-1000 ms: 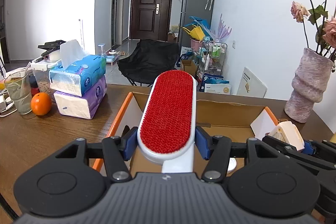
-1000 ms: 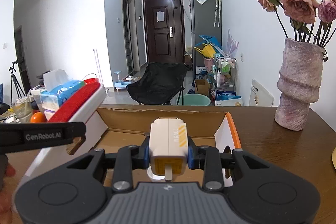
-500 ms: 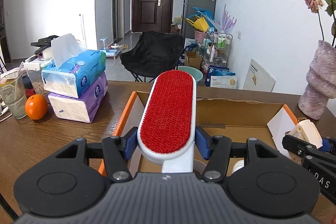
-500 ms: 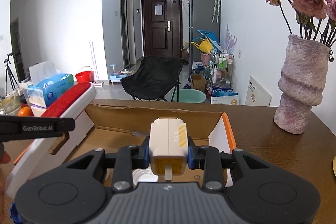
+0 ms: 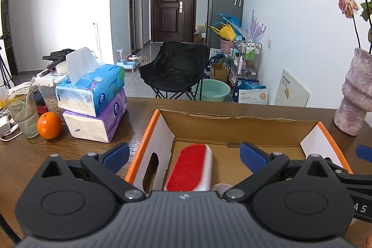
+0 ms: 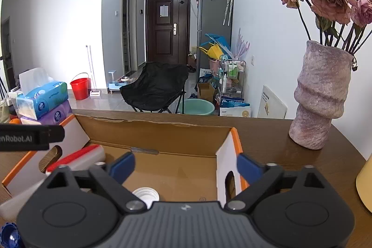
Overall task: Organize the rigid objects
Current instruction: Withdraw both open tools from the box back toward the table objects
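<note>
An open cardboard box [image 5: 232, 122] with orange rims stands on the wooden table; it also shows in the right wrist view [image 6: 153, 129]. A white lint brush with a red pad [image 5: 189, 169] lies inside at the box's left side, also seen in the right wrist view [image 6: 79, 158]. My left gripper [image 5: 184, 153] is open and empty above the brush. My right gripper [image 6: 186, 165] is open and empty over the box's right half. A white bottle cap [image 6: 145, 194] shows on the box floor. The white and yellow item I held is hidden.
Stacked tissue packs [image 5: 93, 104], an orange [image 5: 49, 125] and a glass [image 5: 22, 112] stand left of the box. A pink vase with dried roses [image 6: 320, 97] stands on the right. A yellow object [image 6: 365, 187] sits at the right edge.
Both grippers opened. The lint brush dropped from my left gripper into the box. The white and yellow item left my right gripper and is out of sight.
</note>
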A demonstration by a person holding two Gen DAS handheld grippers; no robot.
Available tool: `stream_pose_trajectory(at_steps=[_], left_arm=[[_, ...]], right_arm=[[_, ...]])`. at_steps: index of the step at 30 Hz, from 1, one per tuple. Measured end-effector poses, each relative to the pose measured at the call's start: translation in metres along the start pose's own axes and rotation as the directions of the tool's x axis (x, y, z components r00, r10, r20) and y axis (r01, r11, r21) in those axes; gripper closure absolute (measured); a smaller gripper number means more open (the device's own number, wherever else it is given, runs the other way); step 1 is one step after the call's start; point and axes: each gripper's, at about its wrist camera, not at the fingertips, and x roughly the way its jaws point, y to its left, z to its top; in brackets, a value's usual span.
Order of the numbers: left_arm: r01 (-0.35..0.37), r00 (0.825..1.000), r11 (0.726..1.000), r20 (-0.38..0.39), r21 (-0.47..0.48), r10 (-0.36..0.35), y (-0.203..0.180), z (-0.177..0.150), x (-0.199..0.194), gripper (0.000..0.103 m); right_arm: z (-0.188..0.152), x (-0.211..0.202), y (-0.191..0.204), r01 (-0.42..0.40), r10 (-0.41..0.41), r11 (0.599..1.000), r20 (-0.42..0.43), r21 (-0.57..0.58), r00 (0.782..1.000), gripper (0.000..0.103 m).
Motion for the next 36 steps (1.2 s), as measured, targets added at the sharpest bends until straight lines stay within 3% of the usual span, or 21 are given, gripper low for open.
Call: stream_pose_trajectory(at_steps=[15,36], left_arm=[[0.021,1.0,1.0,0.013,0.007,-0.021,0.001,-0.004,-0.016,0.0],[0.072,0.992,0.997,0.099,0.008,-0.072,0.005,-0.028,-0.092,0.0]], right_arm=[[-0.001,-0.01,0.0,0.002,-0.002,1.0,0.005,-0.014,1.0,0.0],[-0.021,-0.087,0.001,0.012,-0.01,1.0,0.075,-0.027,0.997,0.0]])
